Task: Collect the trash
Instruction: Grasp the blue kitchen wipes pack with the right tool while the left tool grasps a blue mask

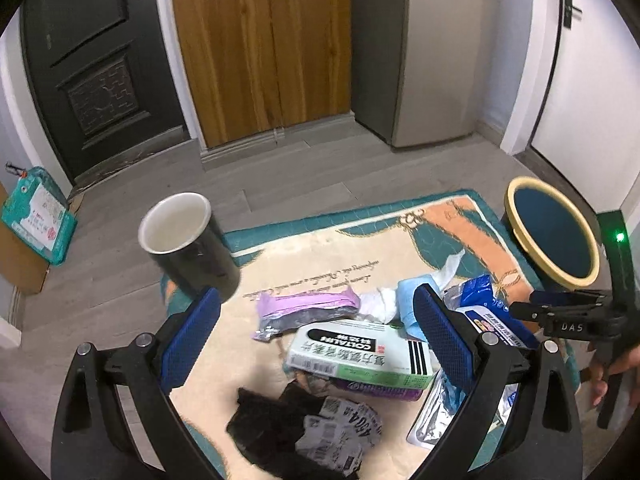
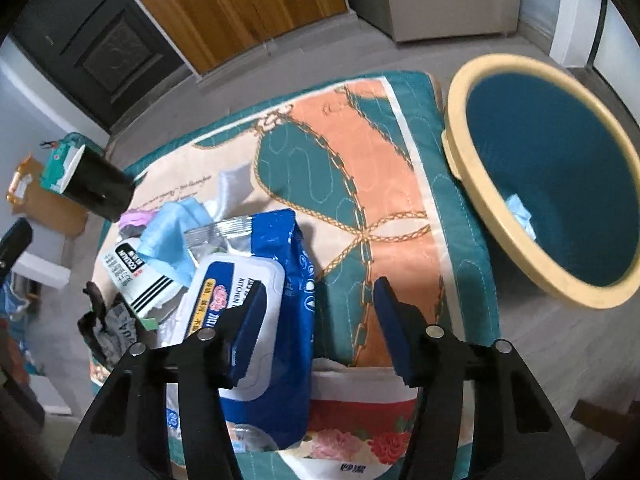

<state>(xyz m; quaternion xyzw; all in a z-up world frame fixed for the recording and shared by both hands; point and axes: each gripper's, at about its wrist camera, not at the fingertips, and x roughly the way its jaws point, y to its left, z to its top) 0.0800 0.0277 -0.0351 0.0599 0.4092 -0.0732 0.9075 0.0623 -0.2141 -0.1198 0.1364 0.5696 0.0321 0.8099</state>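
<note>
Trash lies piled on a patterned mat [image 1: 320, 256]: a white and green medicine box [image 1: 360, 354], a purple pouch [image 1: 304, 310], a crumpled black wrapper [image 1: 304, 428], blue paper [image 1: 412, 300] and a blue wet-wipe pack [image 2: 272, 312]. A black cup [image 1: 188, 244] stands at the mat's left edge. My left gripper [image 1: 316, 320] is open above the medicine box. My right gripper [image 2: 320, 312] is open, its left finger over the wipe pack. A teal bin with a yellow rim [image 2: 560, 184] stands right of the mat, blue paper [image 2: 520, 210] inside.
A white, red-flowered packet [image 2: 356, 420] lies under the right gripper. A dark door [image 1: 96, 60], wooden cabinet [image 1: 260, 48] and grey cabinet [image 1: 424, 52] line the far wall. A green package [image 1: 38, 216] and cardboard sit on the floor at left.
</note>
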